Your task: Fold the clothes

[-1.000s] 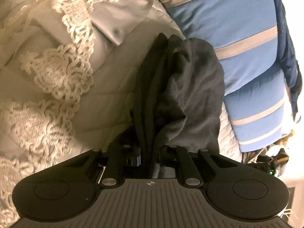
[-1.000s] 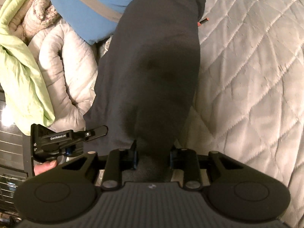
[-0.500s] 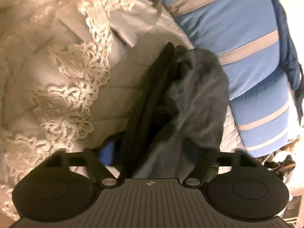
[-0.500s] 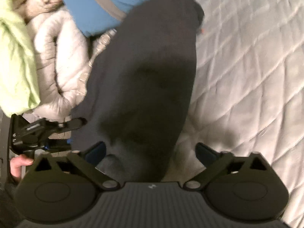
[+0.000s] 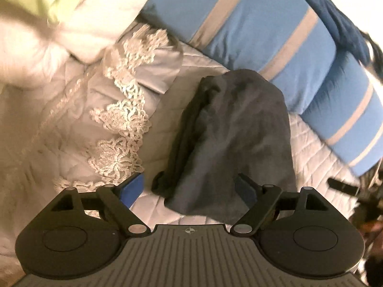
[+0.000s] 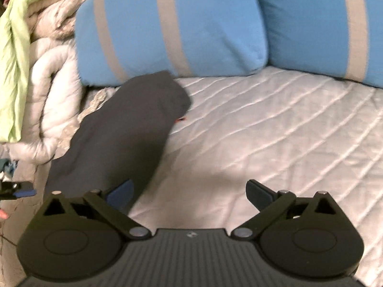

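Both claws gape wide, holding nothing: left gripper (image 5: 190,186) over the folded dark garment (image 5: 229,138), which lies on the quilt (image 6: 263,124) just below the blue pillows (image 6: 172,28); right gripper (image 6: 189,192) beside it.

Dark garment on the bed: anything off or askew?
The dark garment lies diagonally across the quilt, its far end against a blue pillow. Its left edge is bunched in uneven layers. A small red item pokes out beside it. Both grippers are open.
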Demonstrator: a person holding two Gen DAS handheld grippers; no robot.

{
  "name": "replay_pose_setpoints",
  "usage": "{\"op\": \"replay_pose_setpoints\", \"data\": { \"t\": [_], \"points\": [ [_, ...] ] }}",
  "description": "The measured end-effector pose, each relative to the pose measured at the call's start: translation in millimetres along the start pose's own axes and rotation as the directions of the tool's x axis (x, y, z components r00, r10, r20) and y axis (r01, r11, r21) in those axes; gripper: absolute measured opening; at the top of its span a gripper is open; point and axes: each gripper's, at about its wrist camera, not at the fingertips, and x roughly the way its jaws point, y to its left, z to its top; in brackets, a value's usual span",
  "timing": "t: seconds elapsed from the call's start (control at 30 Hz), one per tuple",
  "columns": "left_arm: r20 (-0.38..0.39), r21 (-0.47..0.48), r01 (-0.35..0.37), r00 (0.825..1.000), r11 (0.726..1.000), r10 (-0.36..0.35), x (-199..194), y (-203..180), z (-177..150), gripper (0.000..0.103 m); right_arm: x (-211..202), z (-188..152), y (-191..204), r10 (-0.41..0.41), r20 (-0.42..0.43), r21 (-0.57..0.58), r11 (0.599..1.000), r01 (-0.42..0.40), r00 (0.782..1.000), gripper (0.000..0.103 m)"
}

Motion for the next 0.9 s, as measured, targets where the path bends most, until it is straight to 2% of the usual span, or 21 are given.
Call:
{"op": "replay_pose_setpoints", "data": {
  "t": [0.17, 0.43, 0.63, 0.9],
  "points": [
    [0.036, 0.066, -0.031, 0.999, 0.997, 0.029, -17.8, -9.9, -6.6, 0.084, -33.5, 6.6, -25.7, -0.055, 0.056, -0.039, 0.998, 0.057, 0.997, 0.103],
    [0.088, 0.118, -0.065, 0.995, 0.991, 0.054, -61.4, -18.7, 10.0, 0.084, -109.4, 34.9, -65.9, -0.148, 0.166, -0.084, 0.983, 0.163, 0.975, 0.103],
    [0.127, 0.132, -0.069, 0.990, 0.989, 0.052, -96.1, -24.2, 31.3, 0.084, -166.1, 52.2, -96.0, -0.225, 0.175, -0.117, 0.962, 0.247, 0.958, 0.103],
    [0.211, 0.188, -0.065, 0.977, 0.980, 0.024, -151.0, -48.1, 56.9, 0.084, -263.9, 74.1, -140.4, -0.284, 0.225, -0.081, 0.948, 0.308, 0.932, 0.103]
  ]
}}
